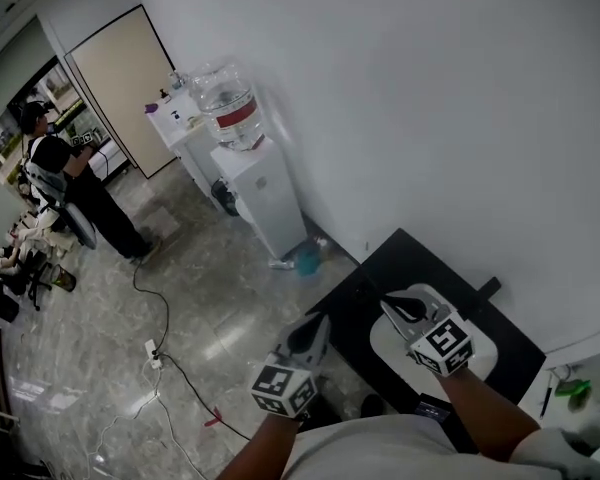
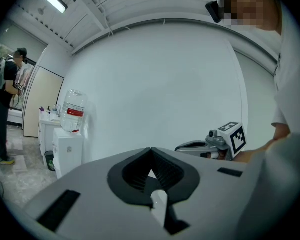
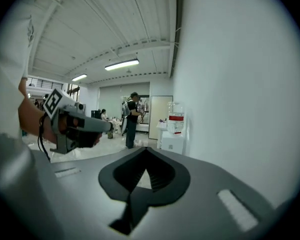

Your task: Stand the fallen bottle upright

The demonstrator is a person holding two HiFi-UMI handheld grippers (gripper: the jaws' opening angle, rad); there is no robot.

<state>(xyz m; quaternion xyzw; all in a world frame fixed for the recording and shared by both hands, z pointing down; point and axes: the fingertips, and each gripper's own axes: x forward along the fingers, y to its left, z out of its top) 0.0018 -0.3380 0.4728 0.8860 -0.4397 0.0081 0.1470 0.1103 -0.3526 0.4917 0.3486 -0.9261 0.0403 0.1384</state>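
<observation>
No fallen bottle shows in any view. In the head view both grippers hang in the air over a black table that stands against the white wall. My left gripper is shut, its jaws meeting at the tips with nothing between them, as its own view confirms. My right gripper is also shut and empty. It hovers above a white rounded pad lying on the table and hides part of it. Each gripper shows in the other's view, the right gripper and the left gripper, side by side and apart.
A white water dispenser with a clear jug stands by the wall beyond the table, with a teal object at its foot. A person stands at the far left. Cables trail over the grey floor.
</observation>
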